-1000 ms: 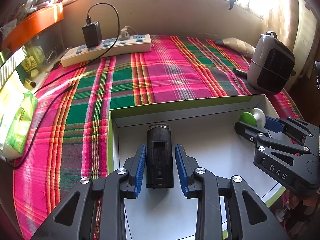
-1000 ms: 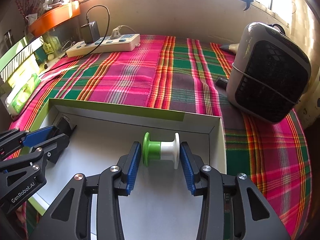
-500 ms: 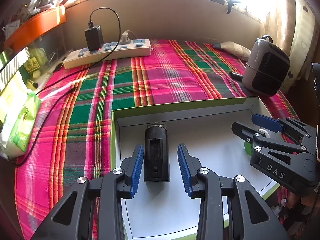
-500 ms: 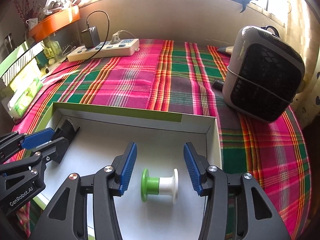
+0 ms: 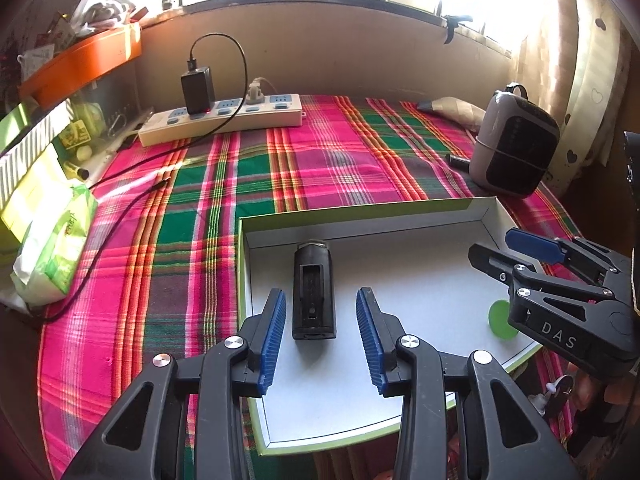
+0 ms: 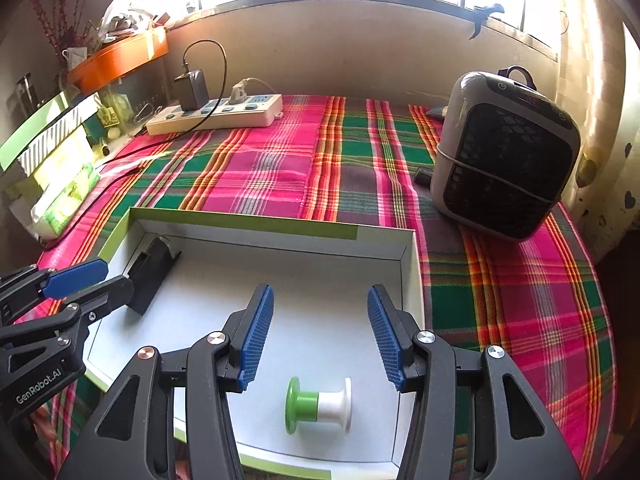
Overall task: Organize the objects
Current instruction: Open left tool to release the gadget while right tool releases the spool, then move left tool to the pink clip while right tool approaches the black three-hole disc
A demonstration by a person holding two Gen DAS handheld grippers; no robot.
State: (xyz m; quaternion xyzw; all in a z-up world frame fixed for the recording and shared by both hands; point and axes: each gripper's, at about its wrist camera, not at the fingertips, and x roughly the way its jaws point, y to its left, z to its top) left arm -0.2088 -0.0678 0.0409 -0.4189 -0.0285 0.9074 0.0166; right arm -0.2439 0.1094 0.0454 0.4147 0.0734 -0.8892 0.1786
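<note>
A black rectangular block [image 5: 314,290] lies flat in the left part of a shallow white box with a green rim [image 5: 360,210]. My left gripper [image 5: 320,293] hovers just behind it, jaws opening; the block's near end sits between the blue pads, untouched. A green-and-white spool [image 6: 320,404] lies on its side on the box floor. My right gripper [image 6: 320,290] hangs open above it, with the spool below and behind the fingertips. The left gripper [image 6: 114,276] shows beside the block [image 6: 154,274] in the right wrist view. The right gripper [image 5: 494,244] partly hides the spool [image 5: 500,318] in the left wrist view.
The box [image 6: 240,218] rests on a pink and green plaid cloth. A power strip [image 5: 224,120] with a black charger and trailing cable lies at the back left. A grey heater [image 6: 508,160] stands at the right. A tissue pack [image 5: 56,248] sits at the left edge.
Both grippers have drawn back and up from the box floor, and their jaws have spread. The block and the spool stay lying in the box, now clear of the pads.
</note>
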